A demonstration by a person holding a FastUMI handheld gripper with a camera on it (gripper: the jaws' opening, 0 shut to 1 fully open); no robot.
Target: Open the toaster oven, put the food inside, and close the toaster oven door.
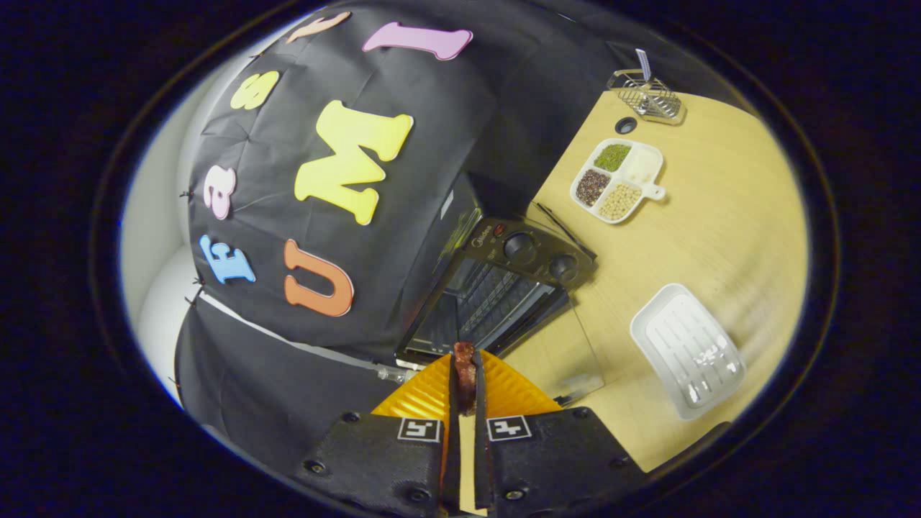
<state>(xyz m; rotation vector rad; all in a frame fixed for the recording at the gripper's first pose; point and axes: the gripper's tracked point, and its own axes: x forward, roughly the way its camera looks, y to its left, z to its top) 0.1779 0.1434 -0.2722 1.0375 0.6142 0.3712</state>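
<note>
Well, the biggest thing is the wooden table, light in colour, and everything else sits on it. Next comes the black toaster oven, which stands against the black cloth wall. Its glass door is swung all the way down and lies flat in front of it, so you can see the wire rack inside. Two round knobs sit on the panel beside the opening.

Off to the side of the oven lies a white tray with ridges in its bottom. Further along the table is a white dish split into four parts, with green, dark and pale beans in three of them. Beyond that dish stands a small wire basket, and a little dark round thing lies between the two.

The gripper is nearly closed. Its two fingers squeeze a small piece of dark red food from both sides. The food pokes out at the fingertips, just in front of the open oven and not inside it yet. An orange ridged part fans out behind the fingers.
</note>
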